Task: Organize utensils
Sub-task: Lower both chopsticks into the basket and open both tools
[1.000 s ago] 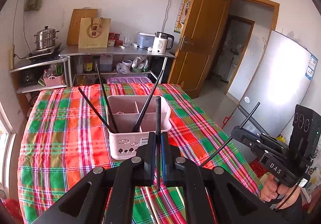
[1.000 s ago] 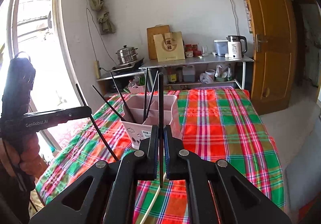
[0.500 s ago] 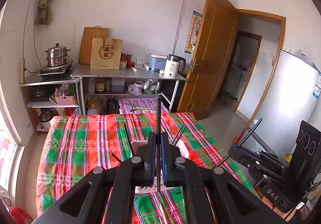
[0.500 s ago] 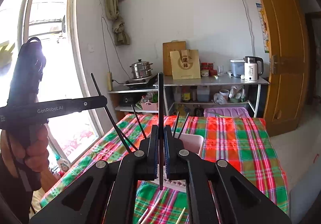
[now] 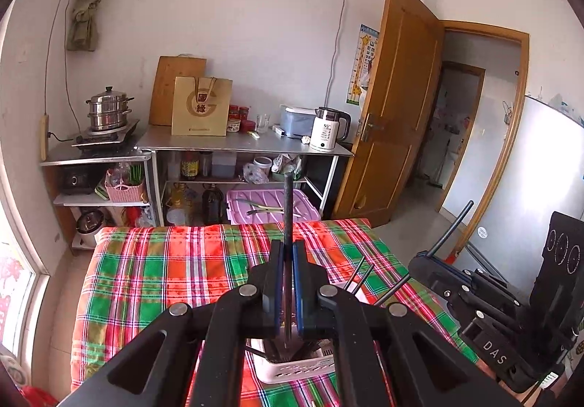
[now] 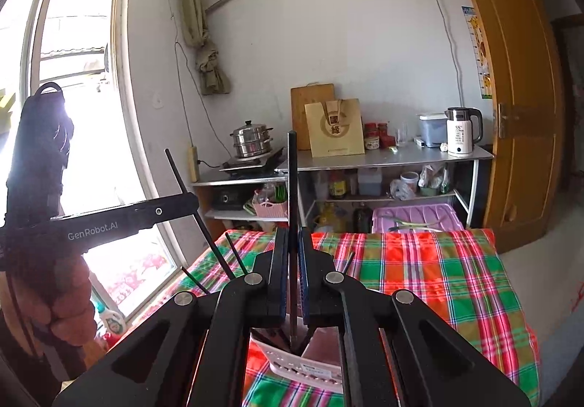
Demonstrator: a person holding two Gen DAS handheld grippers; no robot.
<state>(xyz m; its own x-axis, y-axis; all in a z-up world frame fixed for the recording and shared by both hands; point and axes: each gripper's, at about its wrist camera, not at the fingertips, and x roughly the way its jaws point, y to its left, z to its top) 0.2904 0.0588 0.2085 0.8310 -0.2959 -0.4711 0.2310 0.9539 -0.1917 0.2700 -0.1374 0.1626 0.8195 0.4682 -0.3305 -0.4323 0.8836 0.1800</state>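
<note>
My left gripper [image 5: 287,253] is shut on a black chopstick [image 5: 288,202] that stands upright, its lower tip over the pink utensil caddy [image 5: 292,368] just below the fingers. My right gripper [image 6: 292,242] is shut on another black chopstick [image 6: 292,173], also upright, its tip above the same caddy [image 6: 310,367]. Several black chopsticks [image 5: 359,277] lean in the caddy. The caddy stands on a plaid tablecloth [image 5: 153,272]. The right gripper also shows at the right of the left wrist view [image 5: 434,257], and the left gripper at the left of the right wrist view [image 6: 189,199].
A metal shelf unit [image 5: 241,144] with a steamer pot [image 5: 109,107], paper bag and kettle [image 5: 326,129] stands beyond the table. A purple bin [image 5: 270,204] sits at the table's far edge. A wooden door [image 5: 398,96] is on the right, a window [image 6: 73,78] on the left.
Both grippers have risen and tilted up with their chopsticks held. The caddy has slid from mid view to below the fingers in both views.
</note>
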